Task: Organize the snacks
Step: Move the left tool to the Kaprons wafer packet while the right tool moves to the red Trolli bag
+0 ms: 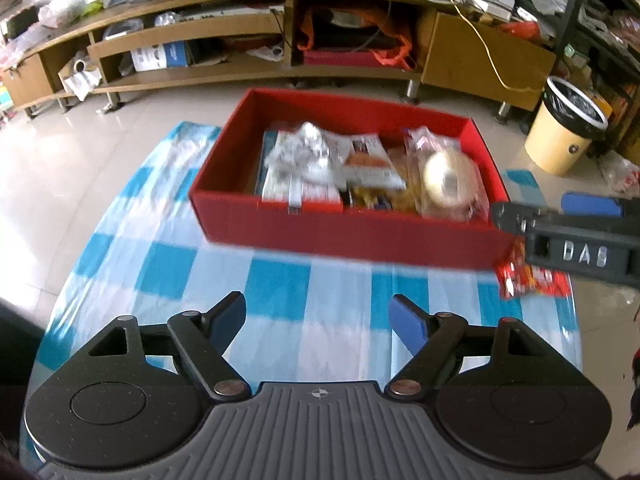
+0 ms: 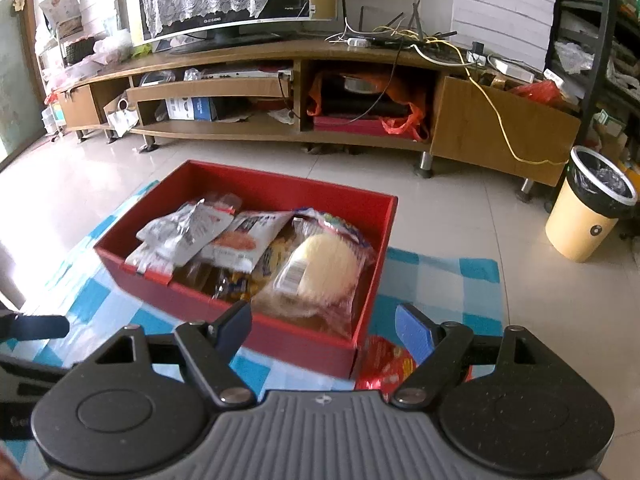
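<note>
A red open box (image 1: 352, 236) (image 2: 304, 344) sits on a blue-and-white checked tablecloth (image 1: 280, 280) (image 2: 440, 272). It holds several snack packs, among them a silver foil pack (image 1: 304, 152) (image 2: 180, 232) and a clear bag with a round pale cake (image 1: 444, 178) (image 2: 320, 268). A red snack packet (image 1: 532, 276) (image 2: 384, 368) lies on the cloth by the box's near right corner. My left gripper (image 1: 320, 320) is open and empty above the cloth, short of the box. My right gripper (image 2: 324, 326) is open and empty over the box's near right corner, just above the red packet; it also shows in the left wrist view (image 1: 568, 236).
A long wooden TV stand (image 1: 280, 40) (image 2: 300, 92) with cluttered shelves runs along the back. A cream waste bin (image 1: 568, 128) (image 2: 592, 208) stands on the tiled floor at the right. The left gripper's finger shows at the left edge of the right wrist view (image 2: 36, 326).
</note>
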Demonstrator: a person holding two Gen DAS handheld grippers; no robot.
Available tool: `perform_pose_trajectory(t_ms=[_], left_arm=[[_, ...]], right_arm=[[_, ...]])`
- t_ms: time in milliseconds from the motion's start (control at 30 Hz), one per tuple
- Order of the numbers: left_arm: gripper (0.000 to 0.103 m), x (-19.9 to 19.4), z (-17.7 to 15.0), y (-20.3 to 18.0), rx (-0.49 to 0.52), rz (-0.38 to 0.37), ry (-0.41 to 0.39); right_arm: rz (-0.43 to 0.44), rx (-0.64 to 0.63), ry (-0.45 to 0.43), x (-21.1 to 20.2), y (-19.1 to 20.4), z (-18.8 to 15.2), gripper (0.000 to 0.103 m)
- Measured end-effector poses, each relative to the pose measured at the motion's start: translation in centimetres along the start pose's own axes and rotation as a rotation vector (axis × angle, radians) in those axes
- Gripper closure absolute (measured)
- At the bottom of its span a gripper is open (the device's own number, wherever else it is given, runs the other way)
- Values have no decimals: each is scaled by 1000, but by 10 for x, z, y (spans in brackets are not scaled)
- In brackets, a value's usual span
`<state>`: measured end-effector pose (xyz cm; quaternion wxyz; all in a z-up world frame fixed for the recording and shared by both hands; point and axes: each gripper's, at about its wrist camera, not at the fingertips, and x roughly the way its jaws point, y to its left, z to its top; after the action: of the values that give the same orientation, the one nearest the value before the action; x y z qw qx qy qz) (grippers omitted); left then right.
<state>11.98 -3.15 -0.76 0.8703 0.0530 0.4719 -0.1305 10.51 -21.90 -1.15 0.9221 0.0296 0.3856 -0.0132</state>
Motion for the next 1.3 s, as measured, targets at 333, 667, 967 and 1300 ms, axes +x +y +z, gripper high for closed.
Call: perform_pose_trajectory(t_ms=[333, 667, 967, 1300], left_arm=[[17, -8, -62, 1, 29, -31, 130], [16, 0, -109, 15, -141, -109, 305], [14, 18, -99, 13, -285, -123, 338], [13, 32, -77, -2, -230, 5, 279]], right_arm=[[21, 14, 5, -24, -4, -20, 24], [44, 26, 11, -37, -18, -31, 24], [72, 72, -15, -51, -38, -30, 24], [35, 117, -21, -52, -67, -28, 23]])
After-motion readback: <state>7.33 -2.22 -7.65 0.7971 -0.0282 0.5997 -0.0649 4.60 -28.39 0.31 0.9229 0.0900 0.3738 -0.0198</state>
